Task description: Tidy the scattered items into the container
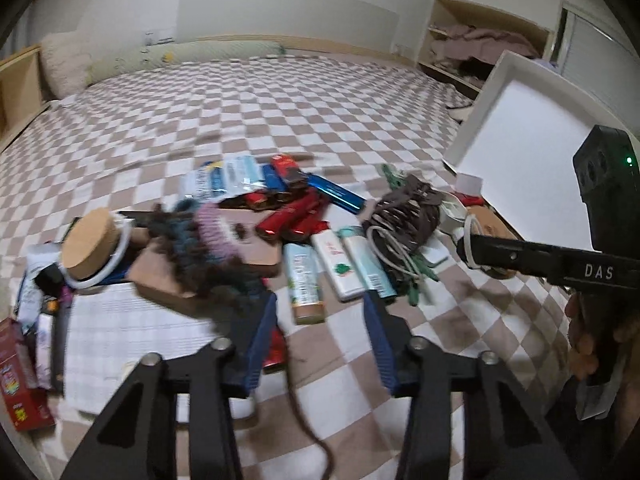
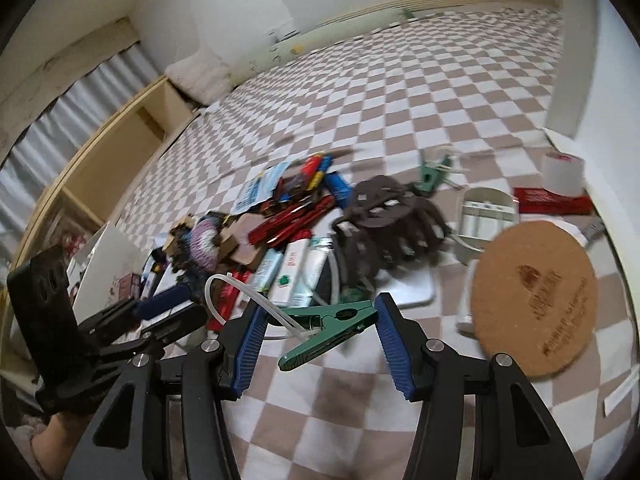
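- A white container is seen tilted at the right edge of the checkered bedspread, just beyond the pile of scattered items.
- A green clothes peg is seen between the blue pads of the right gripper, with a looped white cable tie at its rear; the jaws are set at a middling width, and whether the pads press on the peg cannot be told.
- The left gripper is held over the pile's near edge with its jaws fairly narrow and nothing clamped; a brown yarn strand is seen trailing between them.
- A multicoloured yarn ball lies on brown cardboard at the pile's left.
- Three tubes lie side by side at the centre, with red and blue packets behind them.
- A brown claw hair clip sits to the right.
- A round cork coaster is seen near the container.
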Motion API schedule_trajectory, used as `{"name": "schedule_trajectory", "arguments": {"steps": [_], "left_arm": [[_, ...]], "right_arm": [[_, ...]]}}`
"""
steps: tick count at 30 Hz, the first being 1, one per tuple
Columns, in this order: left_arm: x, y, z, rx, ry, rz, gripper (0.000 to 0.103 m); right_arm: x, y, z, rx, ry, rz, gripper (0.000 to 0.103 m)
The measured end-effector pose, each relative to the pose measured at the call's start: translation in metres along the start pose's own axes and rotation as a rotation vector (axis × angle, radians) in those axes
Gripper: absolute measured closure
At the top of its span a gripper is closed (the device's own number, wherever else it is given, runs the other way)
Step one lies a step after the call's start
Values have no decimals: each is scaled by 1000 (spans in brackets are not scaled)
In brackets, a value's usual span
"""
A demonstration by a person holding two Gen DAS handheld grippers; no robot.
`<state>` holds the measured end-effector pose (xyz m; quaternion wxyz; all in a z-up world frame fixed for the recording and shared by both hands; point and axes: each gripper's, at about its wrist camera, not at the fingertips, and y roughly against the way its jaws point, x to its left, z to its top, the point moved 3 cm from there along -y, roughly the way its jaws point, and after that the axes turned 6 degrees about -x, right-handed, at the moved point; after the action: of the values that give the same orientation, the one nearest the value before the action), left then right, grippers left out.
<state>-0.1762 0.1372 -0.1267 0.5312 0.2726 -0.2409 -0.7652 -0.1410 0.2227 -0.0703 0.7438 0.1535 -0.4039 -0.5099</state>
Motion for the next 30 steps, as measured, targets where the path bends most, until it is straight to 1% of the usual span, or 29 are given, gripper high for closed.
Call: {"name": "schedule_trajectory", "arguments": {"steps": [1, 3, 5, 9, 11, 14, 19, 23, 24, 25, 27, 30], "left_arm": [[-3, -4, 0, 3, -7, 6, 75], [-7, -17, 0, 26, -28, 37, 80], [-7, -27, -1, 50, -26, 39, 80], [-1, -43, -6, 91, -22, 88, 80], [0, -47, -6, 90, -33, 104, 80], [4, -56, -6, 112, -17, 105, 79], [3, -62, -7, 119, -28, 115, 79], [1, -56, -12, 126, -27, 100, 79], [0, -52, -15, 135, -31, 97, 79], [-1, -46, -21, 144, -41, 92, 79], [-5, -32, -34, 163, -60, 64, 79], [-15, -3, -55, 178, -107, 14, 79]], "right_arm": [[-4, 2, -1, -10, -11, -3, 48], [-10, 4, -2, -18, -26, -5, 48], [-14, 5, -4, -19, -41, -6, 48], [-16, 4, -5, -14, -47, 1, 48], [-12, 2, -6, -8, -33, 14, 48], [-3, -4, -10, 7, -3, 22, 48], [-2, -13, -18, 35, -4, 10, 47], [-5, -11, -22, 31, -27, 0, 48], [-7, -10, -23, 27, -49, 8, 47], [-10, -9, -24, 25, -94, 37, 47], [-13, -7, -28, 30, -146, 76, 47], [-10, -6, -34, 35, -128, 54, 47]]}}
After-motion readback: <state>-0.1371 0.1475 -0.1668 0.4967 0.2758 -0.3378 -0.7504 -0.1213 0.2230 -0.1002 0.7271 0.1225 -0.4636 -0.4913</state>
